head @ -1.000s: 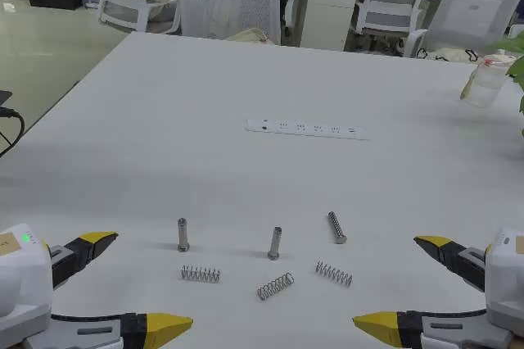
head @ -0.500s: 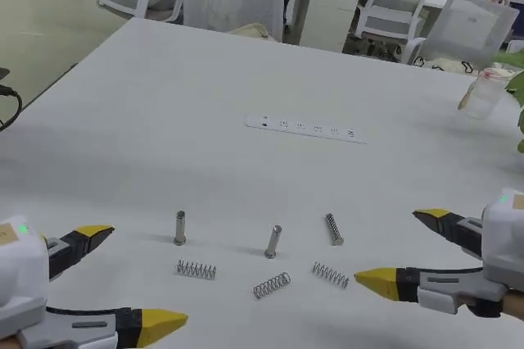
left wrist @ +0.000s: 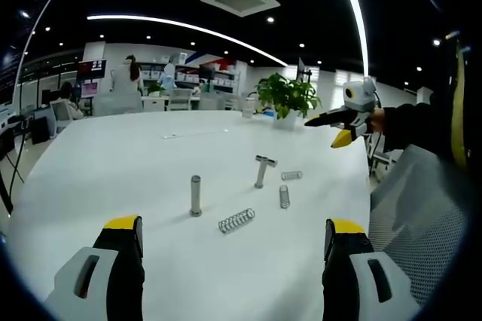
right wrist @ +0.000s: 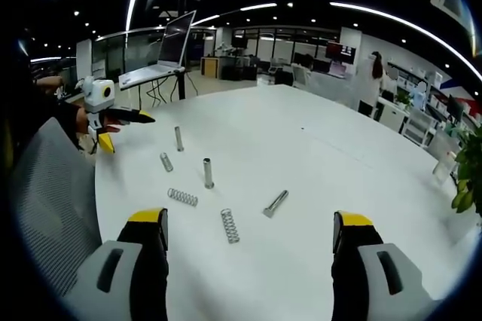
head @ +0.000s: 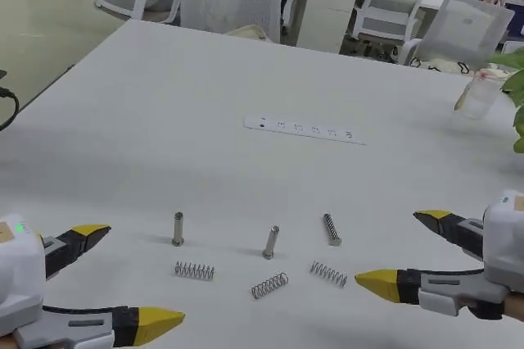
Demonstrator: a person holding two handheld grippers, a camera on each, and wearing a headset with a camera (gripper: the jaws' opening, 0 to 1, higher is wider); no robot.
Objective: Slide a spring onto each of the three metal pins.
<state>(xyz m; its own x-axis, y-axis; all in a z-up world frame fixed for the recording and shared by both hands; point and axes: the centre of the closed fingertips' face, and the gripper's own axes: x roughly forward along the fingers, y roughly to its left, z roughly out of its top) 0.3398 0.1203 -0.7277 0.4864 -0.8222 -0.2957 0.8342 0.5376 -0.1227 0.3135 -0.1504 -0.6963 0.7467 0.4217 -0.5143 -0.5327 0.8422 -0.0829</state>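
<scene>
Pins: three short silver metal pins with flanged ends sit in a loose row on the near part of the table. The left pin (head: 178,228) and the middle pin (head: 270,242) stand upright on their flanges. The right pin (head: 331,229) lies on its side with its flange toward the person.
Springs: three small bare-wire coil springs lie flat just nearer than the pins, roughly one per pin. These are the left spring (head: 194,270), the middle spring (head: 269,285) (the most slanted of the three) and the right spring (head: 328,273). None is on a pin or touching one.
Left gripper: white body with black jaws and yellow tips (head: 139,273), low at the left of the head view. The jaws are spread wide with nothing between them, well to the left of the left pin.
Right gripper: same build (head: 393,249), with its jaws also wide apart and empty. Its nearer yellow tip is near the right spring, with a clear gap between them.
Table: a large white tabletop (head: 164,120). A flat white power strip (head: 304,129) lies across its middle, well beyond the pins.
Far edge: a clear plastic bottle (head: 481,87) stands at the right beside green plant leaves (head: 518,79). White mesh office chairs (head: 229,5) stand past the table.
</scene>
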